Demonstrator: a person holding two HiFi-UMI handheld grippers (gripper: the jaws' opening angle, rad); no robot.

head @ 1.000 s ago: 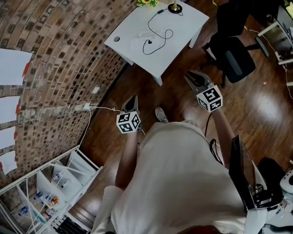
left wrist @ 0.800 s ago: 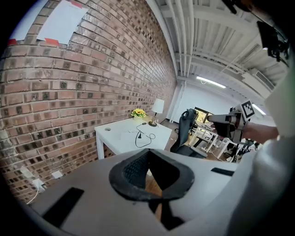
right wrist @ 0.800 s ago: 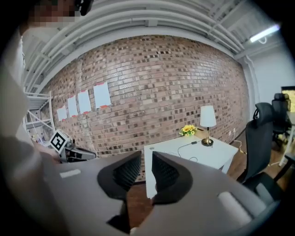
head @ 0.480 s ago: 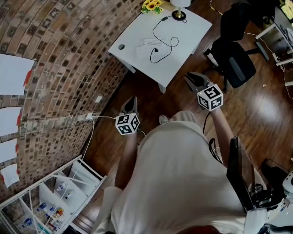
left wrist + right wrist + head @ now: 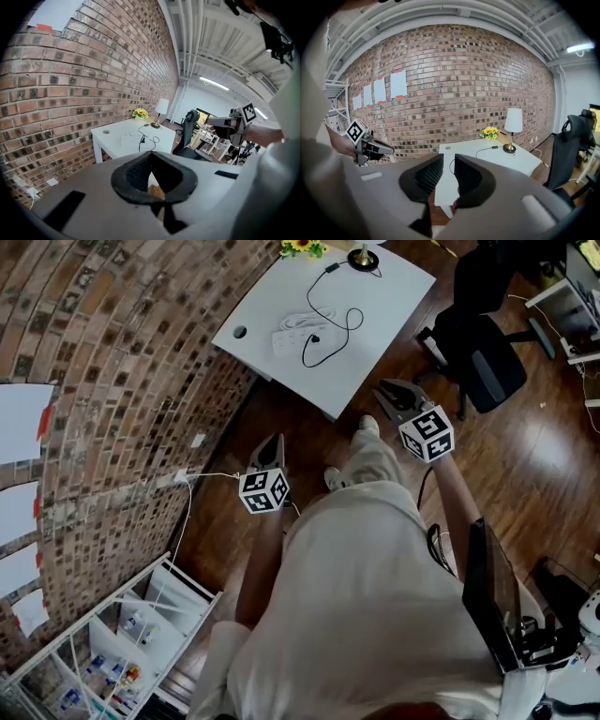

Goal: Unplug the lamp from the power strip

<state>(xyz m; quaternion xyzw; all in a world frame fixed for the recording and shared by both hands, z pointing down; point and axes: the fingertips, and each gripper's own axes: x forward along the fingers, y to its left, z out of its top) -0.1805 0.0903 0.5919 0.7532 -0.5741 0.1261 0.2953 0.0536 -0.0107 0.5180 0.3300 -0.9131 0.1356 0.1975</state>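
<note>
The white power strip (image 5: 292, 337) lies on the white table (image 5: 272, 306), with the lamp's black cable (image 5: 336, 326) looped beside it and plugged in. The cable runs to the lamp's base (image 5: 362, 257) at the far end. Both grippers hang in the air well short of the table. My left gripper (image 5: 269, 448) is shut with its tips touching and nothing held (image 5: 150, 153). My right gripper (image 5: 394, 390) stands slightly open with an empty gap (image 5: 449, 161). The lamp (image 5: 513, 121) and table (image 5: 487, 159) lie ahead in the right gripper view.
A brick wall (image 5: 122, 362) runs along the left with a wall outlet and white cord (image 5: 181, 476). A black office chair (image 5: 483, 352) stands right of the table. A white wire shelf (image 5: 122, 643) is at lower left. Yellow flowers (image 5: 300, 246) sit beside the lamp.
The person has stepped toward the table, with one foot now forward. Both grippers keep the same pose and jaw width in front of the body.
</note>
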